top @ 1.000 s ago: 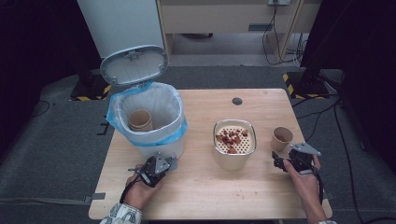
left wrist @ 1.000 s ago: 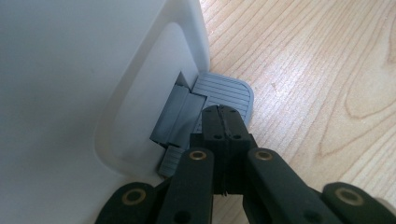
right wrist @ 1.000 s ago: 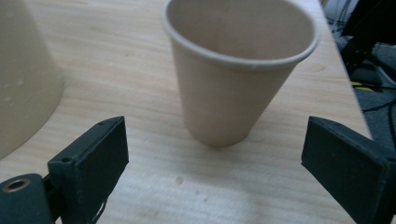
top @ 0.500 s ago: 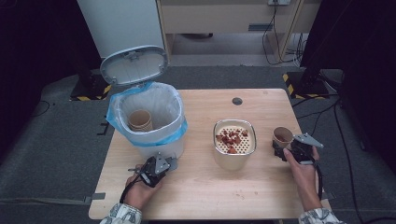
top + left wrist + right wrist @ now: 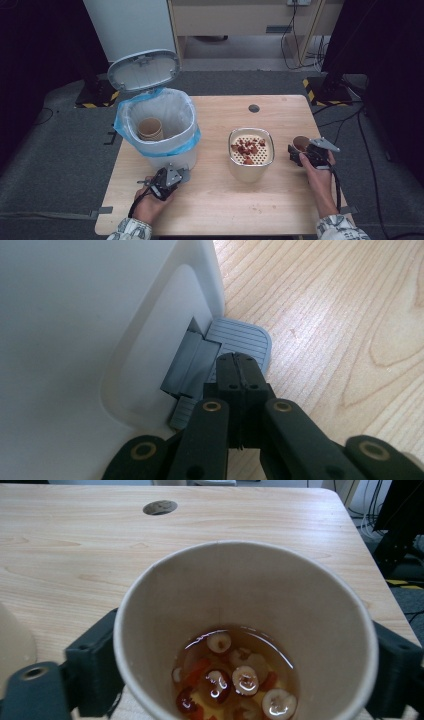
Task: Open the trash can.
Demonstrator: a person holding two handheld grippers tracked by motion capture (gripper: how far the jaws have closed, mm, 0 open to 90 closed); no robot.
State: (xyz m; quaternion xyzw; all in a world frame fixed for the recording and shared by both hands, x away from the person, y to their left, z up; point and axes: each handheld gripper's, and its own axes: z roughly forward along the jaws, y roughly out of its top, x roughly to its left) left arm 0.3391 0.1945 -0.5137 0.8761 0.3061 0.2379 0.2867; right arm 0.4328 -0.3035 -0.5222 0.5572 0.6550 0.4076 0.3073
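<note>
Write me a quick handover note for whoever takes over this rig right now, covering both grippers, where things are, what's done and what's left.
Left gripper: shut, tips on the bin's pedal; the lid is up.
Right gripper: jaws either side of the paper cup, which sits at the table's right edge with liquid and fruit pieces in it.
Done: one used cup is in the bin; the strainer bowl holds red solids.
Left, probably: pour this cup through the strainer, then bin it.

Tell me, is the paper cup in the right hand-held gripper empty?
No, the paper cup holds amber liquid with red and pale fruit pieces at its bottom.
</note>
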